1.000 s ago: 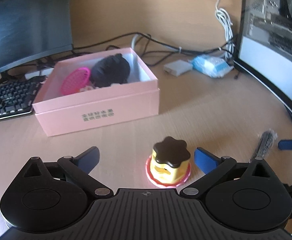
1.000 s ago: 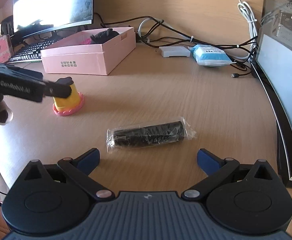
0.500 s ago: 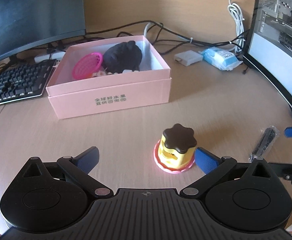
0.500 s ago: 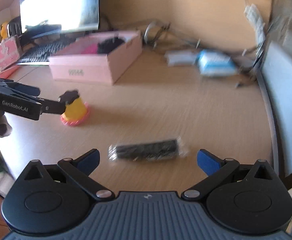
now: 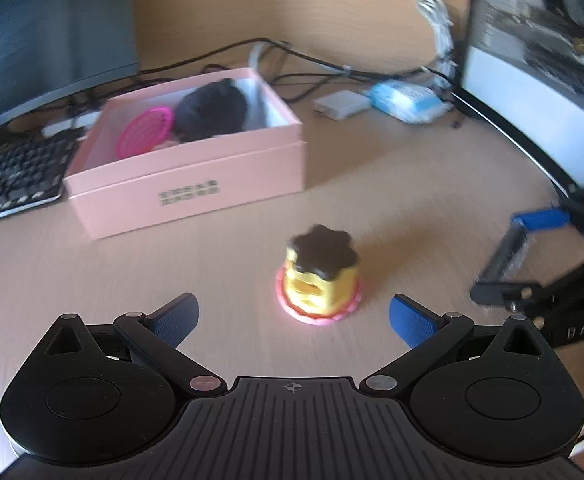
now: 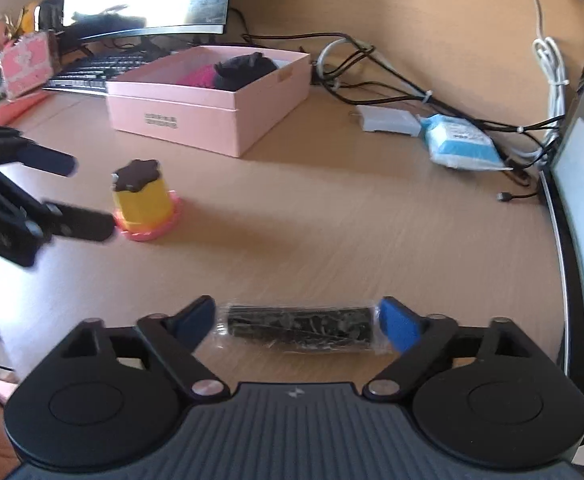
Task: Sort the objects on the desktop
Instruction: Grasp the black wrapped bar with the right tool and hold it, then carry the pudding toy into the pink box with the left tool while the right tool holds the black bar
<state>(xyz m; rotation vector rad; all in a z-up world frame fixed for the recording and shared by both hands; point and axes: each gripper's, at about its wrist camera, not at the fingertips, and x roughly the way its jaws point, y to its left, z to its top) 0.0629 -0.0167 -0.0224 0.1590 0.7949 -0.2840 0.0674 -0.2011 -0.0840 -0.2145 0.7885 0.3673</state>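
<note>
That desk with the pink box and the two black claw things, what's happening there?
A person is tidying the desk with a handheld gripper in each hand. The right gripper is closing its fingers around a plastic-wrapped black roll. The left gripper waits open before a yellow toy pudding. The pink box already holds some items.

a yellow pudding-shaped toy [image 5: 319,278] with a dark brown scalloped top and a pink frilled base stands upright on the tabletop [image 6: 352,220], a little in front of the pink box. a black cylindrical roll in clear plastic wrap [image 6: 298,327] lies on its side across the tabletop, well apart from the toy. the pink cardboard box [image 5: 187,184] sits open, with small dark print on its front wall; inside it a round magenta mesh piece [image 5: 144,131] leans beside a dark, rounded bundle [image 5: 211,109], too blurred to name.
</note>
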